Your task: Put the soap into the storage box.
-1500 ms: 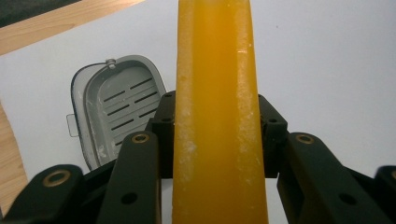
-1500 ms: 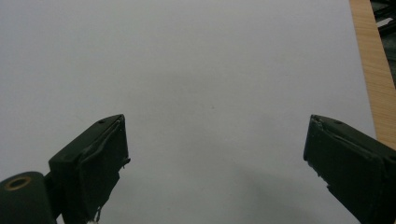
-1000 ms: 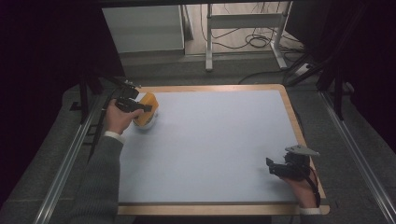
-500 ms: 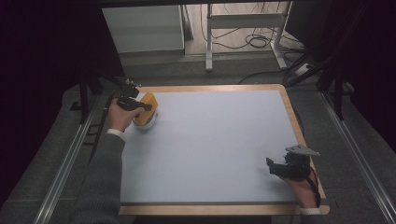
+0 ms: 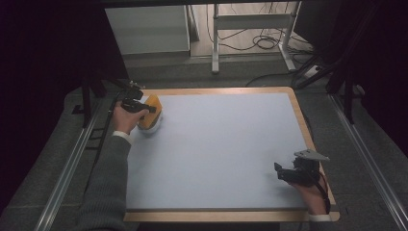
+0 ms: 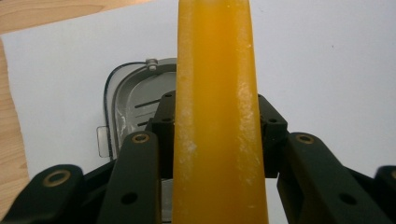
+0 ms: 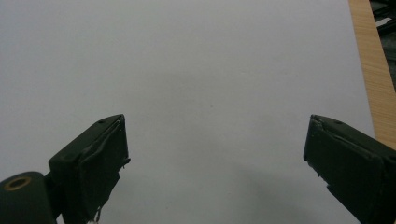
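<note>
— Holding the orange block (image 6: 217,116) between its jaws, the left gripper (image 5: 139,107) keeps it just above the grey dish (image 6: 135,100) at the counter's (image 5: 226,149) far left corner. Is it set down?

— Probably not yet; release remains. The right gripper (image 5: 288,172) rests near right, jaws wide, empty. No readable writing anywhere.
</note>
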Motion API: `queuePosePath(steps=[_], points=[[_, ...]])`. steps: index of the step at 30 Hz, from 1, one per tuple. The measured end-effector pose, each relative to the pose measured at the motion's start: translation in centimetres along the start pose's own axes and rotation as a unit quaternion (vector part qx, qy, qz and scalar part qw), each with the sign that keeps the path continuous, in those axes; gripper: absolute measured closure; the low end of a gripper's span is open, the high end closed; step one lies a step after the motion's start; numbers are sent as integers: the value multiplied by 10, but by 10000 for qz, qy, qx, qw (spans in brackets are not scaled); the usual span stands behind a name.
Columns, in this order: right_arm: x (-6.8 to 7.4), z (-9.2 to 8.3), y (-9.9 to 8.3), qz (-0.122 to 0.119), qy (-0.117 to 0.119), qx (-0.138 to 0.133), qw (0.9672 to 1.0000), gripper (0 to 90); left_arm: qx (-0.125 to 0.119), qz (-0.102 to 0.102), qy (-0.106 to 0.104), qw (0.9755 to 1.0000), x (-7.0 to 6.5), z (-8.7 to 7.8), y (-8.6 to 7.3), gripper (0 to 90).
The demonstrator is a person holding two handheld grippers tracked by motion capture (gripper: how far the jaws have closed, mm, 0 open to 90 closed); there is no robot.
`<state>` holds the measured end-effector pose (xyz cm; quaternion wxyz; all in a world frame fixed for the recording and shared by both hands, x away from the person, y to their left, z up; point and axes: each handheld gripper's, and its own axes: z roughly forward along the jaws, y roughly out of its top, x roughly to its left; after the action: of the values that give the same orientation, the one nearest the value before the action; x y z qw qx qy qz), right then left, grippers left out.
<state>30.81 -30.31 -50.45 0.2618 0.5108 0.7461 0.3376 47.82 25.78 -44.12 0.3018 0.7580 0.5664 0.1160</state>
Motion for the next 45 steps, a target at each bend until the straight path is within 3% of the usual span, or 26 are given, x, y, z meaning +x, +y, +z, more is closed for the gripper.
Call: queuePosePath(steps=[13, 24, 45], points=[[-1, -1, 0, 23, -48, -27, 10000, 66, -23, -180, 36, 9998, 9, 3, -2, 610], [0, 0, 0, 14, -23, 3, 10000, 66, -57, -473, 148, 9988, 19, 7, -7, 610], [0, 1, -1, 4, -38, 30, 10000, 66, 60, -671, 140, 9976, 28, 27, -6, 610]])
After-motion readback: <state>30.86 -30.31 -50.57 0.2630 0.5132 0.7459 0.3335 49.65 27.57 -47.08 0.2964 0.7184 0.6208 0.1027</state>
